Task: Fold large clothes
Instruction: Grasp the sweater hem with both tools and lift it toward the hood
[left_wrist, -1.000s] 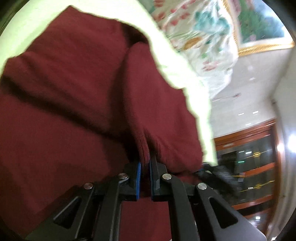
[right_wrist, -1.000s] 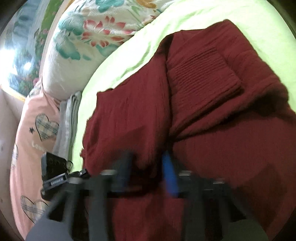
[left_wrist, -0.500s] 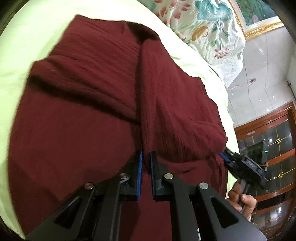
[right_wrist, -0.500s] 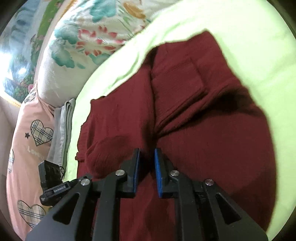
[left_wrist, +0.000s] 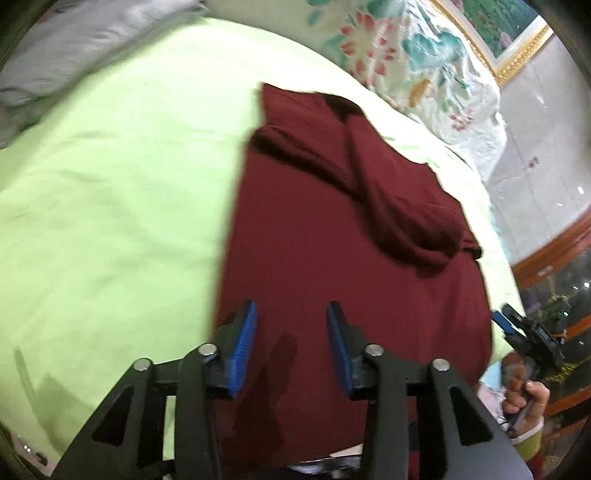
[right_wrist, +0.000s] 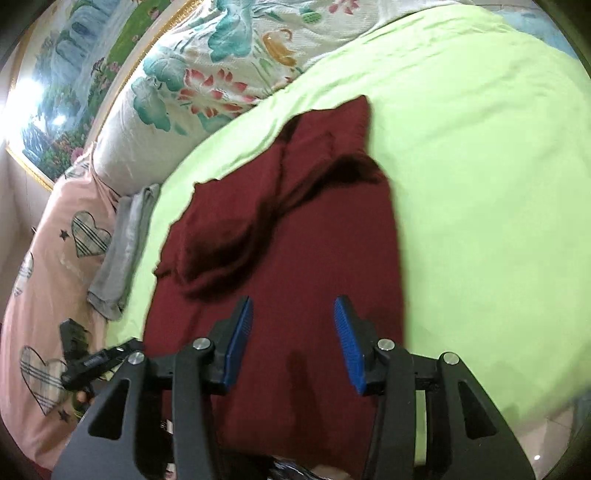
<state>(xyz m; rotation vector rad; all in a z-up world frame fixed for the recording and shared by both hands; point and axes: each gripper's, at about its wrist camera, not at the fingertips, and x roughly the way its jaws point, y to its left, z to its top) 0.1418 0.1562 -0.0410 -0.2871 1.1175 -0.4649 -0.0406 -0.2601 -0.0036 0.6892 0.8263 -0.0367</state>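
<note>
A dark red knitted garment (left_wrist: 332, 258) lies spread on a light green bed sheet (left_wrist: 110, 203), with a sleeve folded across its upper part. My left gripper (left_wrist: 291, 325) hovers above its near end, jaws opening and nothing between the blue pads. In the right wrist view the same garment (right_wrist: 295, 266) lies on the sheet (right_wrist: 480, 184). My right gripper (right_wrist: 293, 321) also hangs over the garment's near part, its jaws opening and holding nothing. The right gripper and the hand around it show at the right edge of the left wrist view (left_wrist: 524, 339).
A floral pillow (right_wrist: 207, 81) lies at the head of the bed under a framed painting (right_wrist: 74, 92). A pink heart-print quilt (right_wrist: 44, 258) and a folded grey cloth (right_wrist: 122, 251) lie left of the garment. A grey cloth (left_wrist: 74, 44) lies far left; a wooden cabinet (left_wrist: 554, 258) stands right.
Both grippers have let go of the red fabric, spread their jaws and pulled back and up from the garment. More of the green sheet shows now.
</note>
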